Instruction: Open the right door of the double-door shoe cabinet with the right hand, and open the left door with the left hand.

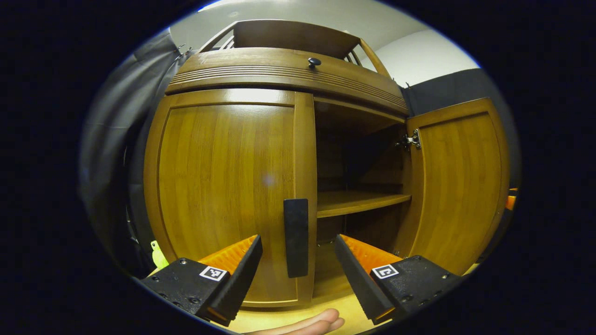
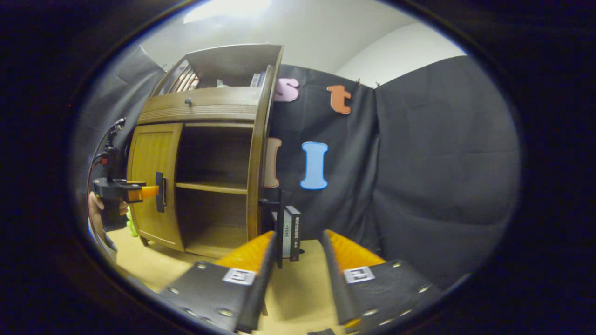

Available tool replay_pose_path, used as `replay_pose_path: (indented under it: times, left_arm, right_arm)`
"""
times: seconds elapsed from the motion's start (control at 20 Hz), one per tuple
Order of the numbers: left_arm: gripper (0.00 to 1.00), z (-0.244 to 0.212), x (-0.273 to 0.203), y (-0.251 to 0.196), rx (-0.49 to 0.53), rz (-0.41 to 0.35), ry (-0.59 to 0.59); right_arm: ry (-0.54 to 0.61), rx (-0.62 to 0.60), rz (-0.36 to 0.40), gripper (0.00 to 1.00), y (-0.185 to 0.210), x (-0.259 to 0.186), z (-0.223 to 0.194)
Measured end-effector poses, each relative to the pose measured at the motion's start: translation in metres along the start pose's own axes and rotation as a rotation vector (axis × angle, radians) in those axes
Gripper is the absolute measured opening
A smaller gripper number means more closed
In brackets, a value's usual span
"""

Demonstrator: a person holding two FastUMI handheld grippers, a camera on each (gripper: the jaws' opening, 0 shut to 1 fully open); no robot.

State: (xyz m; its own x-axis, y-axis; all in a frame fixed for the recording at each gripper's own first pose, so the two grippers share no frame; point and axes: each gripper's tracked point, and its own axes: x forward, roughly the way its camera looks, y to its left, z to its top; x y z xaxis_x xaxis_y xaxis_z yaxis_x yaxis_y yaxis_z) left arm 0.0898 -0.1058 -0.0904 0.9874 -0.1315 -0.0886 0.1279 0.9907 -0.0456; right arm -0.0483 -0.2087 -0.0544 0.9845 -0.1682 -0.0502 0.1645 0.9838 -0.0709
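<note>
The wooden shoe cabinet (image 1: 279, 74) fills the left gripper view. Its left door (image 1: 223, 186) is closed, with a dark upright handle (image 1: 296, 237) on its inner edge. My left gripper (image 1: 298, 242) is open, and the handle stands between its fingertips without touching them. The right door (image 1: 461, 186) is swung wide open. In the right gripper view that door (image 2: 257, 153) shows edge-on, and its handle (image 2: 290, 232) sits between the spread fingers of my open right gripper (image 2: 298, 237). The left gripper (image 2: 125, 193) shows there too, at the left door's handle (image 2: 159, 191).
Inside the open half are a bare shelf (image 1: 358, 202) and a dark cavity. A drawer with a small knob (image 1: 314, 61) tops the cabinet. A hand (image 1: 307, 323) shows low down. Black cloth wall (image 2: 419, 163) hangs to the right, and pale wooden floor (image 2: 153, 265) lies below.
</note>
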Motion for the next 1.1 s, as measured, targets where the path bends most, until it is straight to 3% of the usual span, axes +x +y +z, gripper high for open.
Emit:
replay_pose_path:
  times: [0.1, 0.25, 0.4, 0.6, 0.75, 0.85, 1.1]
  left_arm:
    - [0.99, -0.005, 0.014, -0.002, 0.001, 0.005, -0.018]
    - [0.95, -0.028, 0.034, 0.002, 0.008, 0.036, 0.021]
    - [0.35, -0.033, 0.046, -0.001, 0.042, 0.036, 0.024]
    - [0.31, -0.033, 0.034, 0.003, 0.059, 0.039, 0.049]
    - [0.33, -0.026, 0.029, 0.000, 0.084, -0.020, 0.064]
    - [0.33, -0.019, 0.023, -0.001, 0.043, -0.067, 0.065]
    - [0.32, -0.011, 0.016, -0.005, 0.027, -0.113, 0.087]
  right_arm:
    - [0.022, 0.023, -0.081, 1.00, -0.007, -0.019, -0.003]
    - [-0.008, 0.090, -0.028, 0.98, 0.021, -0.054, 0.002]
    - [-0.006, 0.138, 0.038, 0.98, 0.045, -0.073, -0.007]
    - [0.040, 0.099, 0.032, 0.98, 0.051, -0.081, -0.026]
    - [0.028, 0.158, 0.081, 0.98, 0.063, -0.085, -0.023]
    - [0.027, 0.200, 0.098, 0.98, 0.062, -0.093, -0.024]
    - [-0.029, 0.191, 0.046, 0.98, 0.037, -0.115, -0.010]
